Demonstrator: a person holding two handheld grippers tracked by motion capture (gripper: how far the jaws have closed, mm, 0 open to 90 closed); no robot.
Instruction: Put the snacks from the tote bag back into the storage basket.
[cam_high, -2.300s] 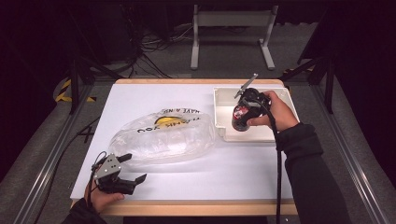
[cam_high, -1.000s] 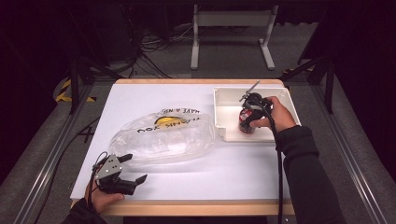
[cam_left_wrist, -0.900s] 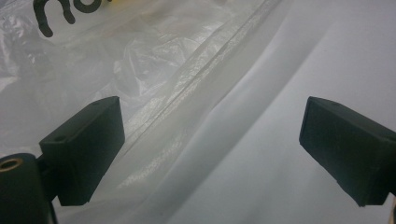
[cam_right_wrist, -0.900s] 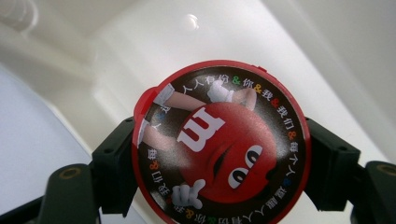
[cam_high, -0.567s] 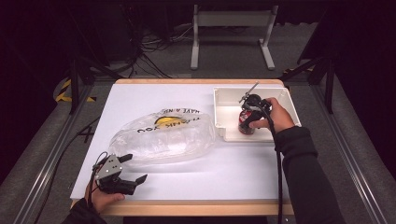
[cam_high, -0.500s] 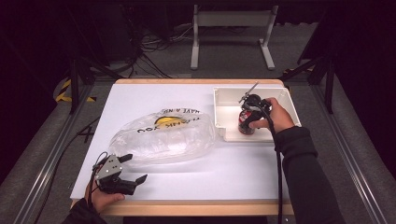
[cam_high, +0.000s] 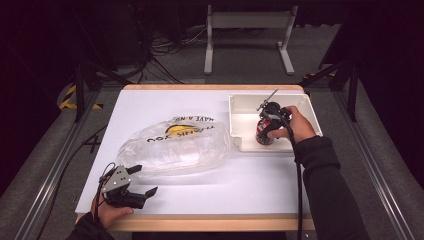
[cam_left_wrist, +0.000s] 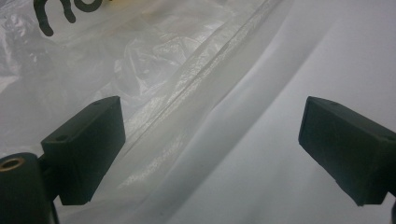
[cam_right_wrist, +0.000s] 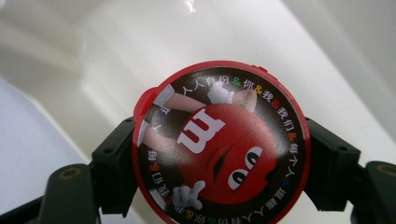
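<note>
Red candy tub (cam_right_wrist: 219, 144) gripped inside the white tray (cam_high: 240, 107).
Its round lid showed a red cartoon face, a white "m" and ringed coloured characters. I saw my right gripper (cam_high: 268, 131) pinching the tub's sides; my left gripper (cam_high: 142, 180) rested spread beside the plastic bag (cam_high: 175, 145).

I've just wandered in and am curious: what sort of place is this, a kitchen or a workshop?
Probably a lab or studio set up for recording. A white-topped table stands amid dark surroundings, metal rails run alongside it, and loose cables lie on the floor behind. Not a kitchen.
</note>
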